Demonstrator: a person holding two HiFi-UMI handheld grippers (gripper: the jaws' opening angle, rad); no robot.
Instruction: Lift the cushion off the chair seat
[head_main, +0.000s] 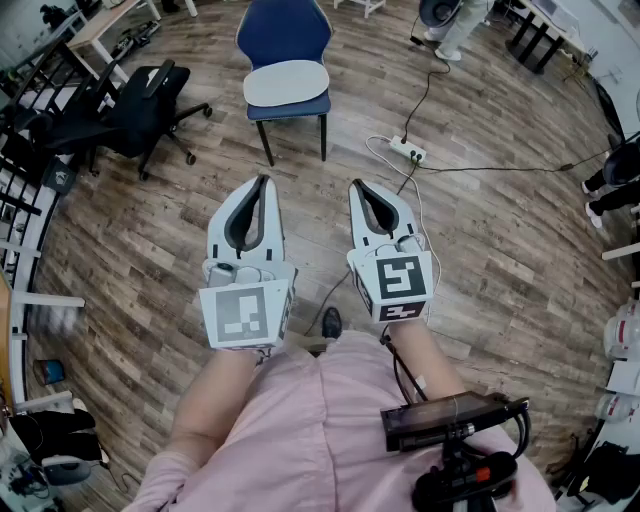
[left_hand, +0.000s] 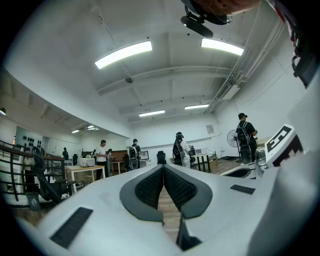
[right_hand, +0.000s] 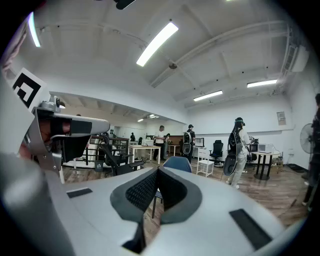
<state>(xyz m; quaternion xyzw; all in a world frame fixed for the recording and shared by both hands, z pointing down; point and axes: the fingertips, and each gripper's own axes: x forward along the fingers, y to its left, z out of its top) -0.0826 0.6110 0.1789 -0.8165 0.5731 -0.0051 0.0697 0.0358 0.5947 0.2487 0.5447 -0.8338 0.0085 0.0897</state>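
Hazard: pale cushion (head_main: 286, 83) on blue chair (head_main: 285, 30) seat, well ahead; left gripper (head_main: 262, 182) and right gripper (head_main: 357, 186) pressed together, empty, so likely to nudge the cushion floorward unless spread first

Head view steeply down toward chair (head_main: 285, 30)

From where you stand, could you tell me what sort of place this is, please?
Probably an open office or lab workspace: a black office chair, a desk, and a power strip lying on the wood floor.
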